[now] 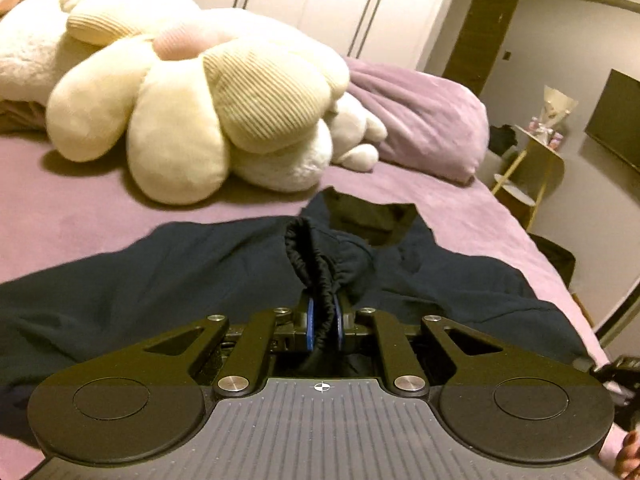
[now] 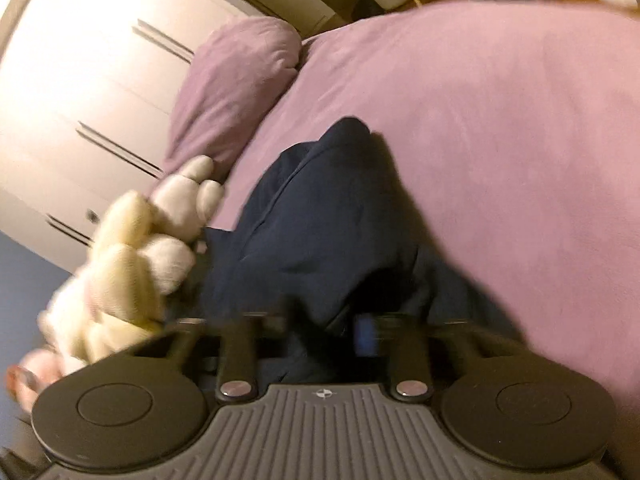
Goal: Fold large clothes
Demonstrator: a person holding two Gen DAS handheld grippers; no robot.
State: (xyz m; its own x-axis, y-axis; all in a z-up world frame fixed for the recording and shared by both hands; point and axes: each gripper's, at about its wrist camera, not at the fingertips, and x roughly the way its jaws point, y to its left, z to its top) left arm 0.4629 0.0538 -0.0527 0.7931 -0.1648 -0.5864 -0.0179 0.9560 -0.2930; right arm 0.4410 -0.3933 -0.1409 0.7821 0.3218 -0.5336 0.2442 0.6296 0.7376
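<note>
Purple bed (image 1: 80,216) is carrying navy sweatpants (image 1: 180,264); left gripper (image 1: 323,320) is clenching their cuff, right gripper (image 2: 332,328) is pinching fabric, legs stretching ahead.

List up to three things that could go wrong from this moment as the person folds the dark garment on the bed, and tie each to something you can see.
1. The left gripper pinches only the gathered elastic edge of the navy garment; that thin bunch might slip out when pulled.
2. The flower cushion lies close behind the garment, so a swung fold could snag or drag it.
3. The right wrist view is blurred, so the right gripper appears to be moving fast; its grip cannot be confirmed.
</note>
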